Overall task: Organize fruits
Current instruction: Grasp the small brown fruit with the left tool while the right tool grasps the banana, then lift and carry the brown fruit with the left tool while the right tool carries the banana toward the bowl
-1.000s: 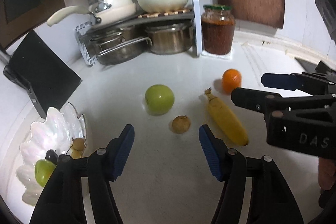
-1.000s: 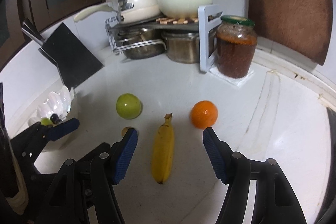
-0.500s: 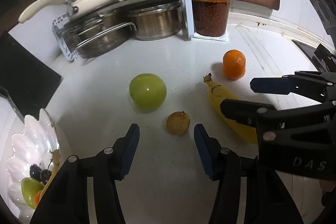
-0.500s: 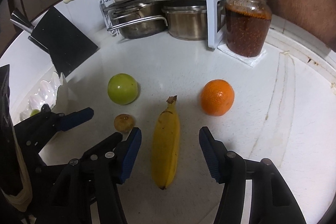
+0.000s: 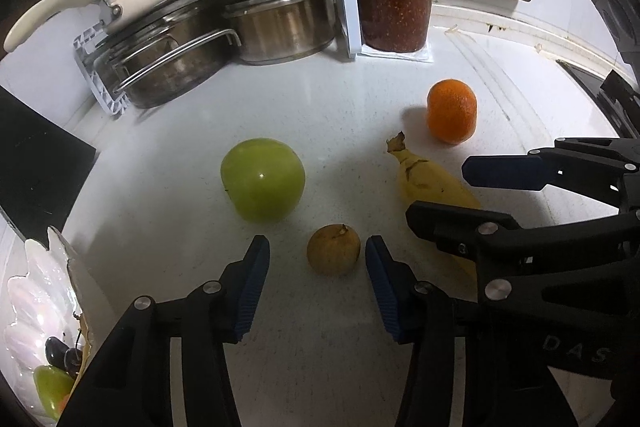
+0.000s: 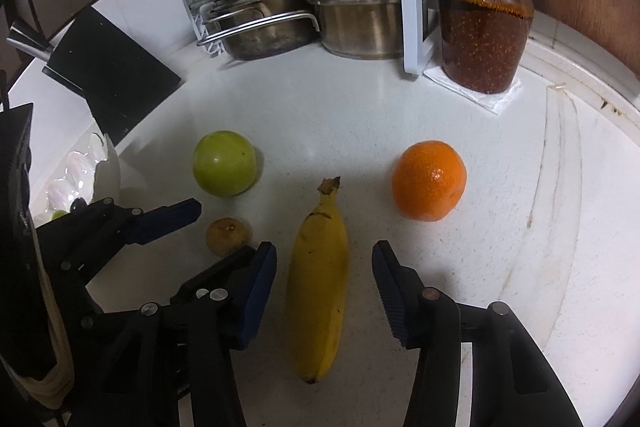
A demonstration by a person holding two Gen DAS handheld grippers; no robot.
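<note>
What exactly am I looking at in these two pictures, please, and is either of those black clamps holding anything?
There is no robot here: a person carries a hand-held two-finger clamp in each hand, and each clamp has a wide-angle camera looking forward along its fingers. One picture comes from the left gripper, the other from the right gripper; each also shows the other clamp at its edge.

On the white counter lie a green apple, a small brown fruit, a banana and an orange. A shell-shaped dish on the left already holds some fruit.

Nothing is held. The left jaws have just been closing around the brown fruit, the right around the banana, but in both a gap shows, so the pads do not yet press.
</note>
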